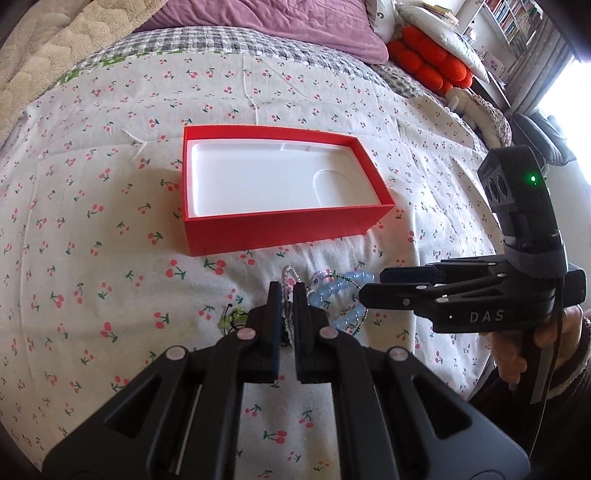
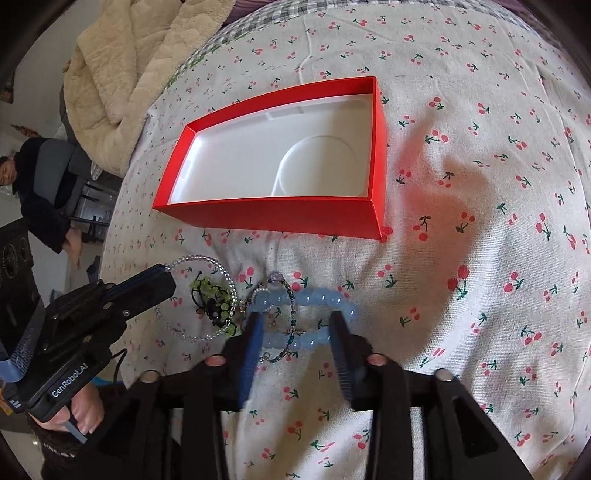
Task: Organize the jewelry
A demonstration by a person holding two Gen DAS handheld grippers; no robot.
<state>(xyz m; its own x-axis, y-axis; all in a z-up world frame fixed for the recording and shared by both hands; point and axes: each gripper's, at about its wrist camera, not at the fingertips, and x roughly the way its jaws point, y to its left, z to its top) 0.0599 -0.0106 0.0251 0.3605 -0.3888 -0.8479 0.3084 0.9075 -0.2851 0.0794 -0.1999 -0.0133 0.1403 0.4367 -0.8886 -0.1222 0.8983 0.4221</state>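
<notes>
An open red box (image 1: pixel 288 225) (image 2: pixel 273 218) with a white insert and nothing in it lies on the cherry-print bedspread. In front of it is a small heap of bracelets. My left gripper (image 1: pixel 287 291) (image 2: pixel 168 277) is shut on a clear-bead bracelet (image 1: pixel 290 275) (image 2: pixel 221 267), whose loop hangs from the fingertips down over a green-bead bracelet (image 1: pixel 232 319) (image 2: pixel 218 295). My right gripper (image 2: pixel 295 321) (image 1: pixel 373 286) stands open, its fingers straddling a pale blue bead bracelet (image 2: pixel 314 297) (image 1: pixel 332 291) that rests on the bed. A thin dark-bead strand (image 2: pixel 290 299) crosses the blue one.
A purple pillow (image 1: pixel 280 26) and an orange plush (image 1: pixel 432 62) lie at the bed's far end. A beige blanket (image 2: pixel 122 66) is piled at the left. Beyond the bed's edge sits a person (image 2: pixel 40 192). The bedspread (image 2: pixel 480 221) right of the box is bare.
</notes>
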